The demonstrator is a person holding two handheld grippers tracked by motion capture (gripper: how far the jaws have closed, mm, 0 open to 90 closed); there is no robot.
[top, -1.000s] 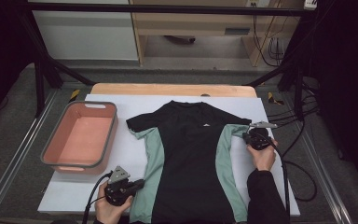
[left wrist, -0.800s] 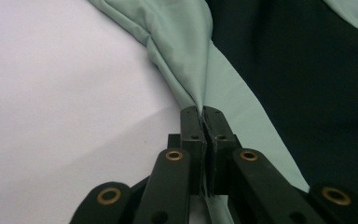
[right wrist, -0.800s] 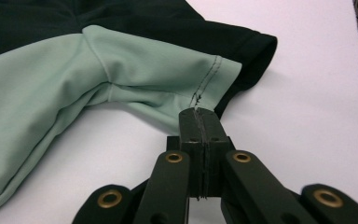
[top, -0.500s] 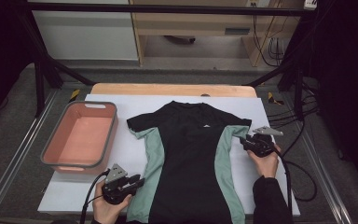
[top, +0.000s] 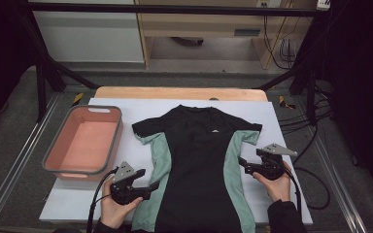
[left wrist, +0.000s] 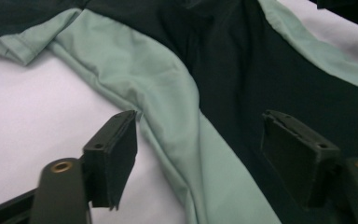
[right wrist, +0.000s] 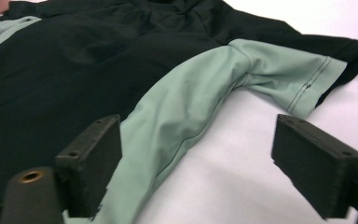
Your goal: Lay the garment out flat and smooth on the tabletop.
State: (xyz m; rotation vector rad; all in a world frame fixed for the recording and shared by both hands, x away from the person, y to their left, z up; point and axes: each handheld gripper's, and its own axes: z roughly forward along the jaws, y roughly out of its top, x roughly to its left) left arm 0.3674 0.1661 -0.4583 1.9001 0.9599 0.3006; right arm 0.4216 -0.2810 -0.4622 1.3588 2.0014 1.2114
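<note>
Shirt (top: 199,165), black with pale green side panels, lies flat and face up in the centre of the high view on the white sheet (top: 291,121), collar toward the top of the frame.

Step in hand, as judged: approach for a grasp on both side edges, probably ahead of a fold. Nothing is gripped yet.

Left gripper (top: 151,186): lower left of the high view, held low in the left hand (top: 114,208), jaws pointing right at the green side panel. In the left gripper view the jaws stand wide apart, straddling the panel's wrinkled edge (left wrist: 177,116), pads not closed on cloth.

Right gripper (top: 242,165): centre right, in the right hand (top: 274,184), jaws pointing left at the opposite seam below the sleeve (right wrist: 289,74). Jaws spread wide, holding nothing.

Next move calls for lowering each gripper so one pad slips under the hem edge, then closing. Both sides should bite at matching heights.

Pink bin (top: 83,143) sits at left, apart from the shirt.
</note>
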